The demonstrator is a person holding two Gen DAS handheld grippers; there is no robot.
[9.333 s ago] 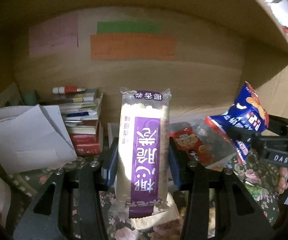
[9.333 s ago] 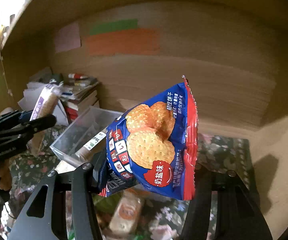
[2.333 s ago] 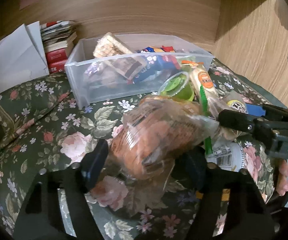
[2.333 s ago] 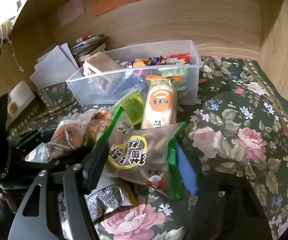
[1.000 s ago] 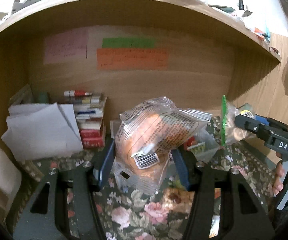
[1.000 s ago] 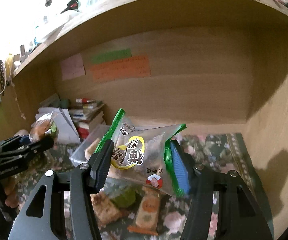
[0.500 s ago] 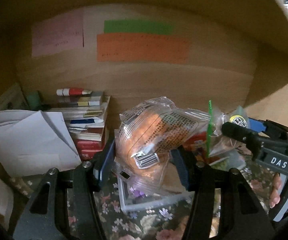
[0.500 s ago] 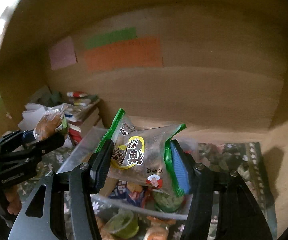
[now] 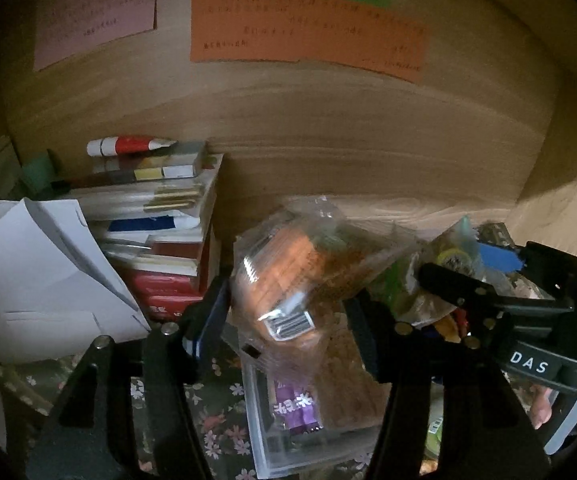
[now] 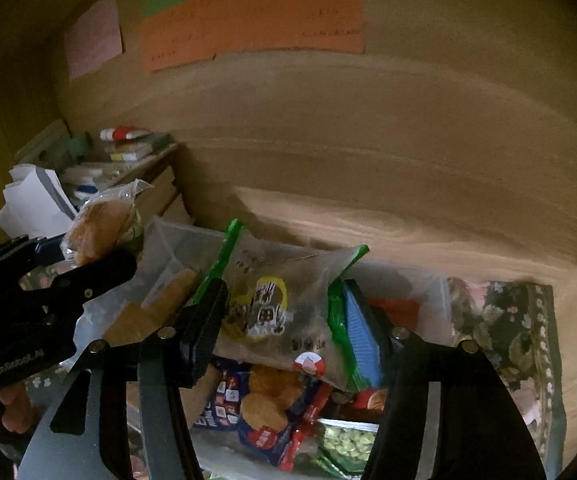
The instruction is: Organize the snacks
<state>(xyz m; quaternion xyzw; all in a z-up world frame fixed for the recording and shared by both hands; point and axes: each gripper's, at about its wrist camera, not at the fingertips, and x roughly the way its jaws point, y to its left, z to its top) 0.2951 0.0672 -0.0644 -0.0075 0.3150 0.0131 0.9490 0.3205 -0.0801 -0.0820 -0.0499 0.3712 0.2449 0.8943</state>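
Grippers have both dropped closer over the bin (image 9: 272, 432) since half a second ago. Left gripper (image 9: 288, 312) stays clamped on the bun (image 9: 284, 276); right gripper (image 10: 284, 312) stays clamped on the green-edged pack (image 10: 276, 300), above the blue bag (image 10: 260, 412) inside.

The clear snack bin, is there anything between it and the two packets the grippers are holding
Nothing visible blocks either. The left gripper holds the orange bread packet above the clear bin, and the right gripper holds the green-edged packet over it too. The bin has no lid, though snacks like the blue biscuit bag already fill it.
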